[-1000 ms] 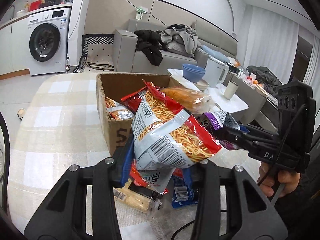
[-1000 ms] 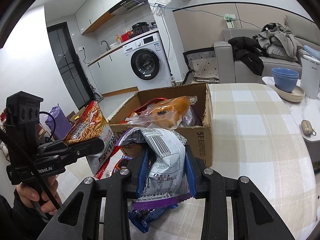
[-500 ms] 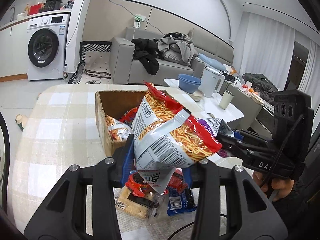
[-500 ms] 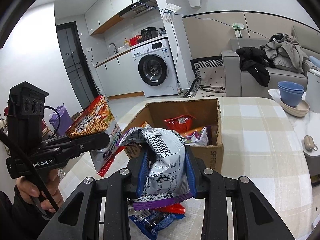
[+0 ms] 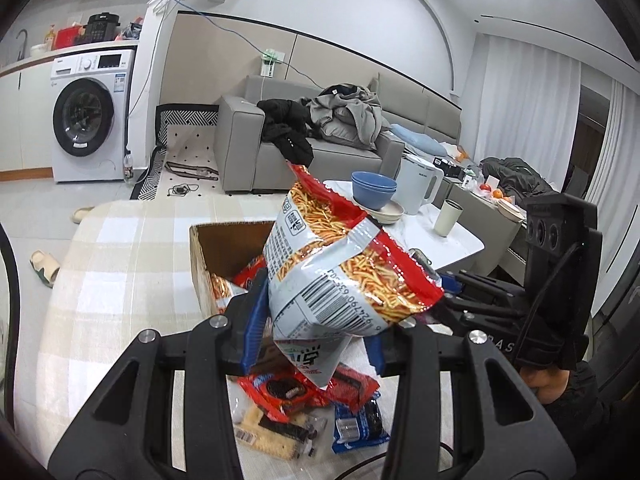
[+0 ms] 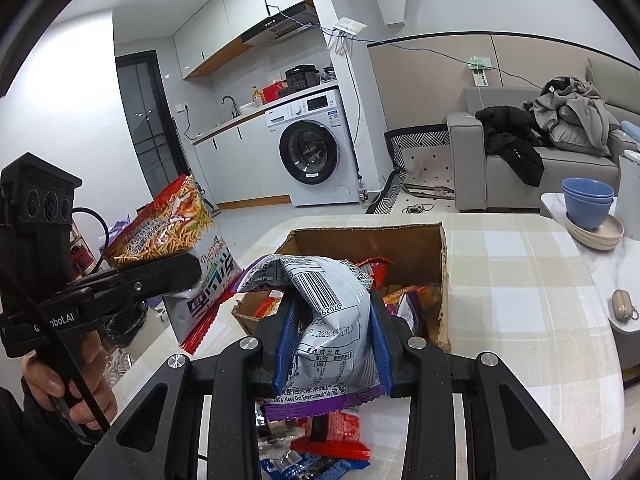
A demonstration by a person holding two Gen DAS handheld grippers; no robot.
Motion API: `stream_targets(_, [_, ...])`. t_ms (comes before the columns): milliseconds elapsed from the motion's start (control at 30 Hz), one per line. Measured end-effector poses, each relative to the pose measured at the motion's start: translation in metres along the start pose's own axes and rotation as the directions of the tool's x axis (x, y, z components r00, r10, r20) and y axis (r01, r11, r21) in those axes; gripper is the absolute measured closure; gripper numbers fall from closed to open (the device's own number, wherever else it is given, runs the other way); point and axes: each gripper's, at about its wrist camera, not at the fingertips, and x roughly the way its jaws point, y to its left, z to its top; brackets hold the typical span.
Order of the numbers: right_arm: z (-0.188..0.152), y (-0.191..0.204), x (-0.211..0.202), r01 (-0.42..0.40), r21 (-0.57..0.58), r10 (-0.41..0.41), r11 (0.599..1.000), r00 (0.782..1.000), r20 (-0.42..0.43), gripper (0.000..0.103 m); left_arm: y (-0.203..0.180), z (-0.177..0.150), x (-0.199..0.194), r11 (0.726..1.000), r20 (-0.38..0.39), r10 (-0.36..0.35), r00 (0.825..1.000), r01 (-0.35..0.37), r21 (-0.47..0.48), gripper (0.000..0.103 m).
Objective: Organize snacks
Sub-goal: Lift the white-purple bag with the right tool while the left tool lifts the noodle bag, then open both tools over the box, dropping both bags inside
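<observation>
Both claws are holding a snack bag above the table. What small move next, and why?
Probably carry the left claw forward and release its red noodle-snack bag over the open cardboard box. The box sits just ahead with snacks already inside, while the right claw grips a purple-edged bag and can follow, and loose packets lie below.

Cardboard box (image 6: 442, 276) stands open-topped on the checked tablecloth (image 6: 520, 280); packets already fill its floor, upper volume free. Loose snack packets (image 5: 312, 408) clutter the cloth just before the box. Cloth to the box's right lies bare. Side table beyond the edge carries blue bowls (image 6: 588, 202).
</observation>
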Motion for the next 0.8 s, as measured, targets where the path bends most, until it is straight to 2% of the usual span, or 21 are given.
stream_targets(333, [0.011,-0.001,0.013,0.013,-0.008,-0.013,1.000,1.000,0.002,0.069,0.008,0.021,0.029,1.000,-0.017,0.017,1.000,-0.017,0.008,0.065])
stream_targets(800, [0.022,-0.011,0.034,0.051,-0.006,-0.051,0.999,0.999,0.002,0.069,0.024,0.021,0.091,0.997,-0.079,0.077,0.994,-0.076,0.022,0.065])
